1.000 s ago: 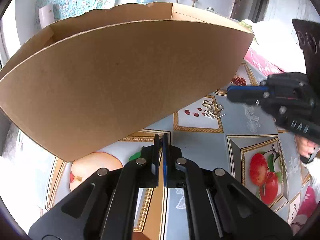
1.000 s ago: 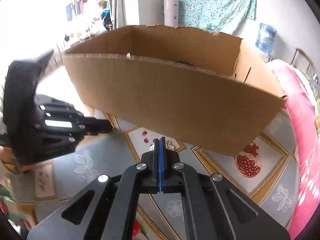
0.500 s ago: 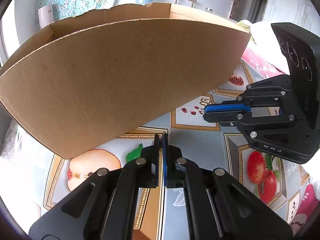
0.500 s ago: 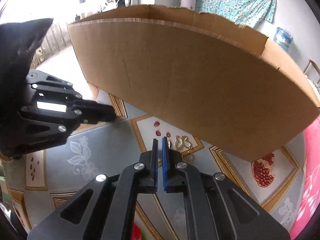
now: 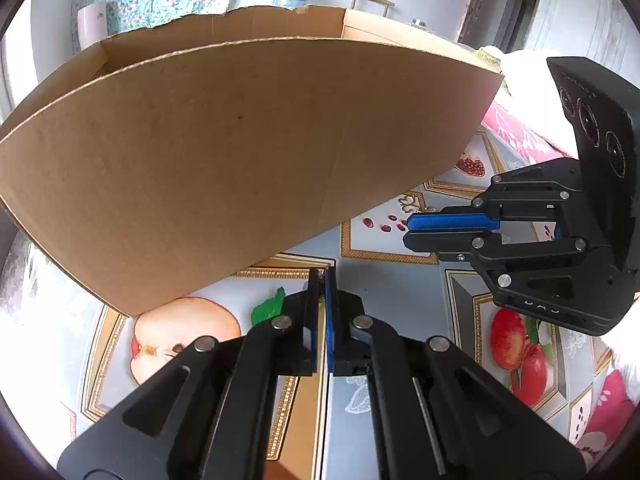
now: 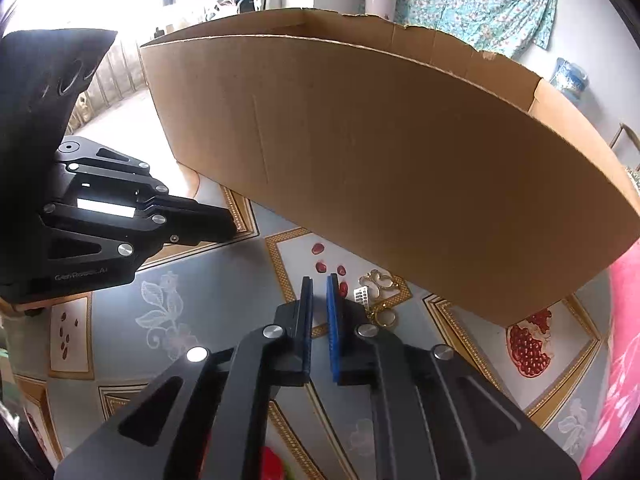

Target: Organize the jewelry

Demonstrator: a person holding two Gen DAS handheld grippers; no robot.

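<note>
A small heap of gold and silver jewelry (image 6: 376, 294) lies on the fruit-print tablecloth (image 6: 208, 312) at the foot of a big cardboard box (image 6: 392, 160). My right gripper (image 6: 319, 280) hovers just left of the heap, its blue pads a small gap apart and empty. In the left wrist view the right gripper (image 5: 408, 229) covers the jewelry. My left gripper (image 5: 322, 274) is nearly closed with a thin gap and empty, low over the cloth by the box (image 5: 240, 152) front wall.
The open-topped box fills the far half of both views. A pink patterned cloth (image 6: 624, 360) lies at the right. The left gripper's body (image 6: 100, 220) sits at the left of the right wrist view.
My right gripper has moved down and in toward the jewelry and its jaws have parted slightly from shut. The left gripper has barely moved.
</note>
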